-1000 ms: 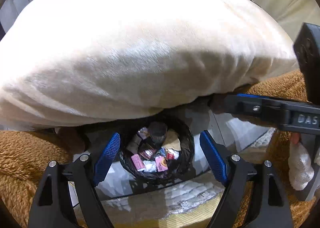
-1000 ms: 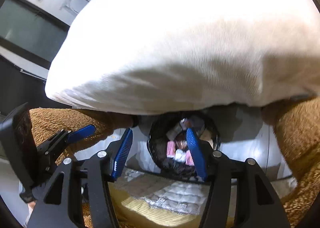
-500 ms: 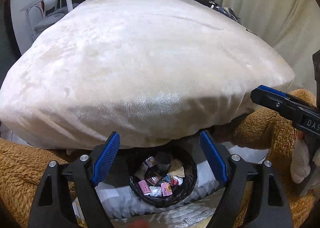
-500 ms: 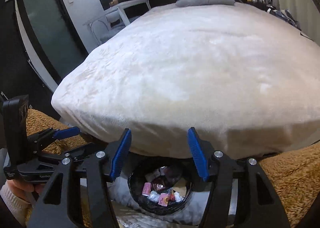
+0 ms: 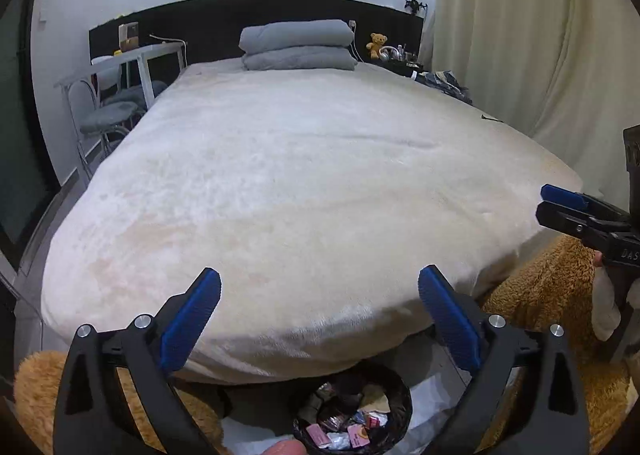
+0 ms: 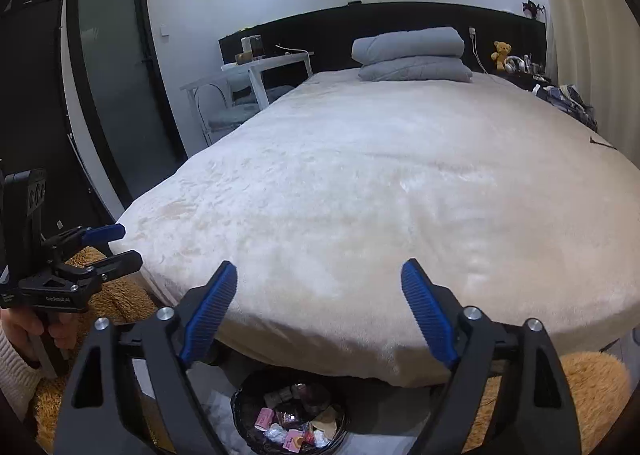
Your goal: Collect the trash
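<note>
A black-lined trash bin (image 5: 352,411) (image 6: 288,419) stands on the floor at the foot of the bed, holding several wrappers, some of them pink. My left gripper (image 5: 320,319) hangs above and in front of it, jaws opening wide, nothing between them. It also shows at the left edge of the right wrist view as a black tool (image 6: 104,251) held by a hand. My right gripper (image 6: 320,307) hovers likewise over the bin, jaws opening, empty. Its blue-tipped fingers (image 5: 560,195) enter the left wrist view from the right.
A wide bed with a cream blanket (image 5: 304,183) fills both views, folded grey bedding (image 5: 296,45) at its head. Brown plush (image 5: 536,303) lies on either side of the bin. A white desk and chairs (image 5: 116,95) stand left, curtains (image 5: 532,35) right, a dark door (image 6: 116,67) far left.
Both grippers rose and tilted upward, so the bin slid to the bottom of each view and the whole bed came into sight. Both pairs of jaws spread wider.
</note>
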`<state>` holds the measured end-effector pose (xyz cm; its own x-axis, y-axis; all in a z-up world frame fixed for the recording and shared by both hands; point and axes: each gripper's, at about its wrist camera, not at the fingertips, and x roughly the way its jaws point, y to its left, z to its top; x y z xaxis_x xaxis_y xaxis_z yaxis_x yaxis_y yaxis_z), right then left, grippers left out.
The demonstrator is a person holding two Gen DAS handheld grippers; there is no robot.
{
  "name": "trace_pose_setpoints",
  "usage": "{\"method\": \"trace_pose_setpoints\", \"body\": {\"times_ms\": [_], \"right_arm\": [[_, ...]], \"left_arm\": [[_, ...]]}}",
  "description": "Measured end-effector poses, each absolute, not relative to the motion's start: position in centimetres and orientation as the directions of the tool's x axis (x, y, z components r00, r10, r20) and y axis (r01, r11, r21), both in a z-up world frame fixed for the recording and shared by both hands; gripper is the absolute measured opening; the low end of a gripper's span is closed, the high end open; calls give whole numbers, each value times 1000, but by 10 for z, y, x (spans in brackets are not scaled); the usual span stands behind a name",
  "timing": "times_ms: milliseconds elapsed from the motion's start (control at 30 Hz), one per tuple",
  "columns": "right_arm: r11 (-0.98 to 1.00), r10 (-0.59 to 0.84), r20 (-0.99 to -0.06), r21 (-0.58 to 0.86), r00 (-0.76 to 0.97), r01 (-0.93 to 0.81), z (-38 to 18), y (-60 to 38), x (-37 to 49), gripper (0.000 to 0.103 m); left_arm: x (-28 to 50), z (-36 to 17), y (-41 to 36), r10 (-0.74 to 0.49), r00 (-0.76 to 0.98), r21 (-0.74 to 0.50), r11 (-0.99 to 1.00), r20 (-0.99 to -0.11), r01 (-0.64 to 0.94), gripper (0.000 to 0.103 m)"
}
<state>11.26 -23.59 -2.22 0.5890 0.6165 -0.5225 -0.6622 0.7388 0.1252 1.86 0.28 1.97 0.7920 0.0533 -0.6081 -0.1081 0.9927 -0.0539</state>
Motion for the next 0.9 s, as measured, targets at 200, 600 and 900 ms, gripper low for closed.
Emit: {"method": "trace_pose_setpoints", "body": {"times_ms": [200, 600, 900], "right_arm": [[743, 603, -458, 25, 652, -669, 4, -240, 120, 99], [768, 594, -451, 69, 667, -637, 0, -251, 148, 99], [759, 594, -454, 42, 664, -650, -7, -237, 143, 99]], "left_arm": [[22, 38, 10, 64, 814, -24, 995, -577, -96, 97], [20, 30, 23, 33, 852, -95, 991, -523, -96, 97], [18, 30, 22, 19, 859, -107, 991, -512, -85, 97]]}}
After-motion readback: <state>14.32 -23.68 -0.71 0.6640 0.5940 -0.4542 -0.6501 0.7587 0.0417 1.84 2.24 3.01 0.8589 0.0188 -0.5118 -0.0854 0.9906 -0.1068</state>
